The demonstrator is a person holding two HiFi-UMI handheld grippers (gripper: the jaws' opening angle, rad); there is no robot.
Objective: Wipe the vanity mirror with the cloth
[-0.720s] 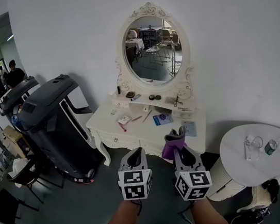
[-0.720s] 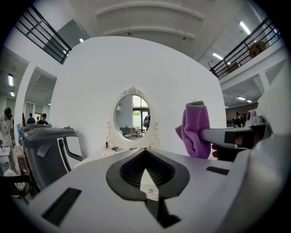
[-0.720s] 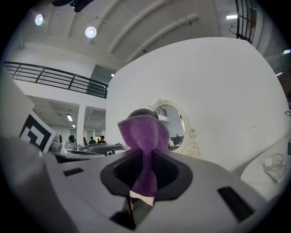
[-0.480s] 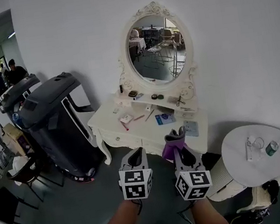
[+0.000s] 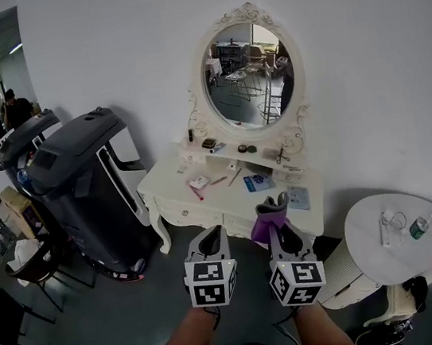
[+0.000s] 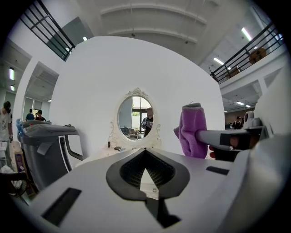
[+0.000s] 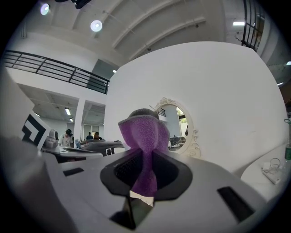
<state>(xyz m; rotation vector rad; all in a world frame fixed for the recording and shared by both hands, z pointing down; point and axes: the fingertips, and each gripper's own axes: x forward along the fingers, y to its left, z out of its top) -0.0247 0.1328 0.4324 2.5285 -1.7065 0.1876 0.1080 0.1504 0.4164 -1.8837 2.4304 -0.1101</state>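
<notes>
1. The vanity mirror point(image 5: 252, 74) is an upright oval of glass in a cream frame with carved scrollwork and a floral crest on top. It stands against the plain white wall at the back of a cream table point(image 5: 222, 200) with curved legs and small toiletries scattered over its top.
2. The glass reflects chairs and tables elsewhere in the room. In the left gripper view the mirror point(image 6: 135, 117) also shows a standing person.
3. The purple cloth point(image 5: 270, 217) is soft and nubbly, like microfibre. It is bunched into a thick fold that stands up out of the right hand-held gripper point(image 5: 280, 234), whose jaws are pinched tight on its narrow lower part.
4. In the right gripper view the cloth point(image 7: 144, 136) flares wide above the right hand-held gripper point(image 7: 144, 166), with the mirror point(image 7: 176, 125) at about two o'clock from it, well apart.
5. The left hand-held gripper point(image 5: 210, 239) is closed with nothing in it. In its own view, the dark ribbed pads meet at the tip point(image 6: 144, 152), and the cloth point(image 6: 193, 129) shows at about two o'clock.
6. Both grippers hang side by side in front of the table, with the mirror at roughly one o'clock beyond them.
7. A bulky dark grey plastic machine point(image 5: 81, 188) stands at nine o'clock from the table, and a round white table point(image 5: 400, 248) stands at four o'clock.
</notes>
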